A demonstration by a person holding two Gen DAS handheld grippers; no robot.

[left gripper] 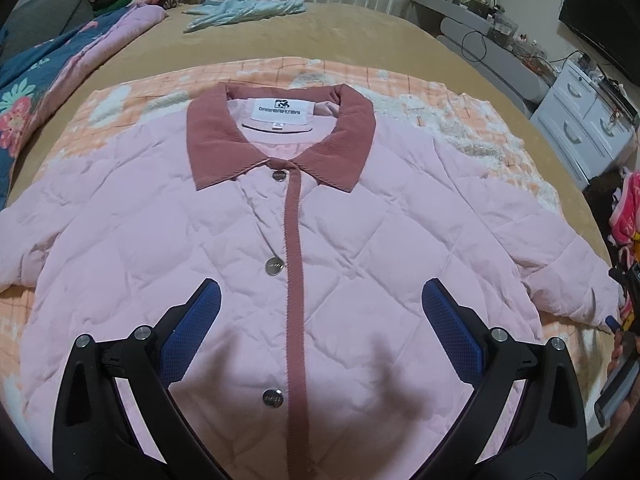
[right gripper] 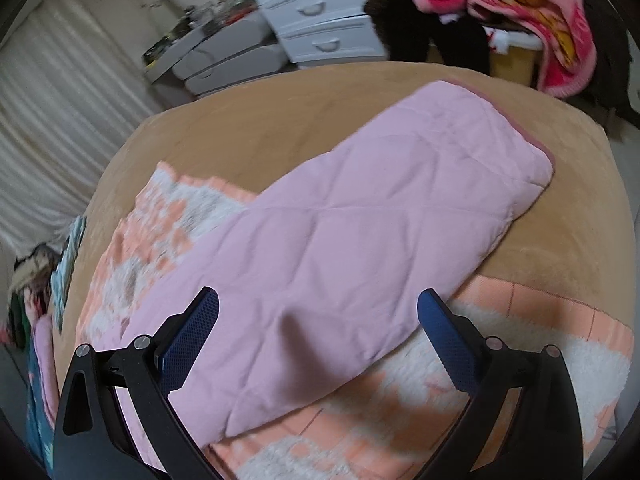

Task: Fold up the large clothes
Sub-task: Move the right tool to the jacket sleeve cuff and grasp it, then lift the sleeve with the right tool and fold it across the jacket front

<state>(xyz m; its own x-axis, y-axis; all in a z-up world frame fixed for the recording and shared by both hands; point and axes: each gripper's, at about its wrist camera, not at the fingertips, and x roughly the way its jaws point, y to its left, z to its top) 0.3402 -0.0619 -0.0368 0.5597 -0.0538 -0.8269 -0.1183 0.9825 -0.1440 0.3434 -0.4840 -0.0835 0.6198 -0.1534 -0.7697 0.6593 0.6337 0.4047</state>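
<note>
Both grippers gape wide, gripping nothing: the left gripper [left gripper: 320, 300] hovers over the buttoned front of the pink quilted jacket [left gripper: 224, 240], the right gripper [right gripper: 318, 312] over its sleeve [right gripper: 360, 220]. That jacket lies flat on an orange-and-white fleece blanket [left gripper: 440, 120] across the tan bed [left gripper: 360, 36]. Its neck label [left gripper: 282, 110] reads roughly "DABABAIFENBAI". White drawers [right gripper: 316, 12] stand shut nearby.
</note>
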